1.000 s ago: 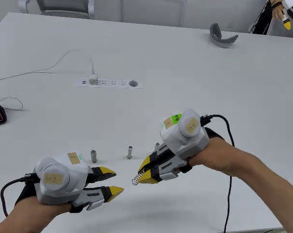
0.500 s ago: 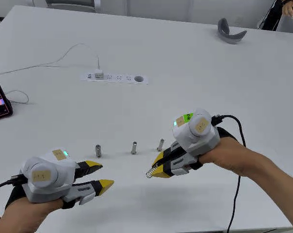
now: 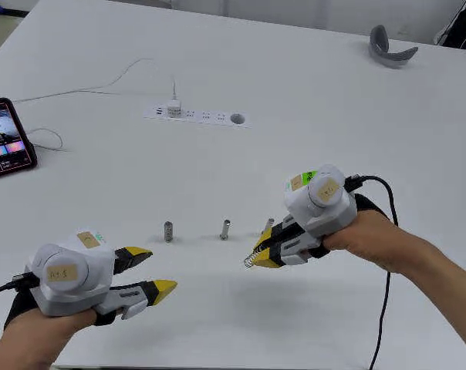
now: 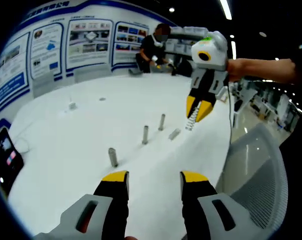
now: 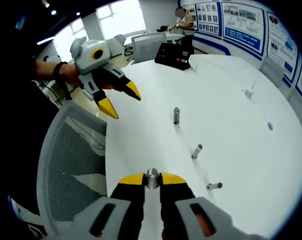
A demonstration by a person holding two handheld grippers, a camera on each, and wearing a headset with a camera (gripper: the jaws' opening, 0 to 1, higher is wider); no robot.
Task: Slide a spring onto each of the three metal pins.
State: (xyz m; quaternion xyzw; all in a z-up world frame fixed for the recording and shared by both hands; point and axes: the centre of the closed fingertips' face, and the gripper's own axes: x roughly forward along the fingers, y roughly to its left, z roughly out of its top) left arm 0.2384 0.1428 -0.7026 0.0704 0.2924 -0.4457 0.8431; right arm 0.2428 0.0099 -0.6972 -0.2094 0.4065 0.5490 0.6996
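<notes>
Three metal pins stand in a row on the white table. The left pin [image 3: 168, 231] [image 4: 112, 156] [image 5: 176, 115] wears a spring. The middle pin [image 3: 225, 229] [image 4: 145, 134] [image 5: 196, 151] is bare, and so is the right pin [image 3: 268, 226] [image 4: 162, 121]. My right gripper [image 3: 260, 258] [image 4: 198, 107] [image 5: 152, 181] is shut on a spring [image 3: 250, 260] [image 4: 192, 120] [image 5: 151, 177], which hangs just in front of the right pin. My left gripper [image 3: 148, 271] [image 4: 154, 177] [image 5: 122, 102] hovers open and empty, near the table's front edge and left of the pins.
A small metal piece [image 4: 174, 133] lies beside the right pin. Farther back are a power strip [image 3: 194, 116] with a cable, a phone [image 3: 5, 146] at the left edge and a grey curved object [image 3: 391, 48]. A mesh chair [image 5: 76, 165] stands at the table's front.
The camera has shifted. My right gripper, holding the spring, has edged slightly closer to the pins. My left gripper has drifted left, away from the row.
</notes>
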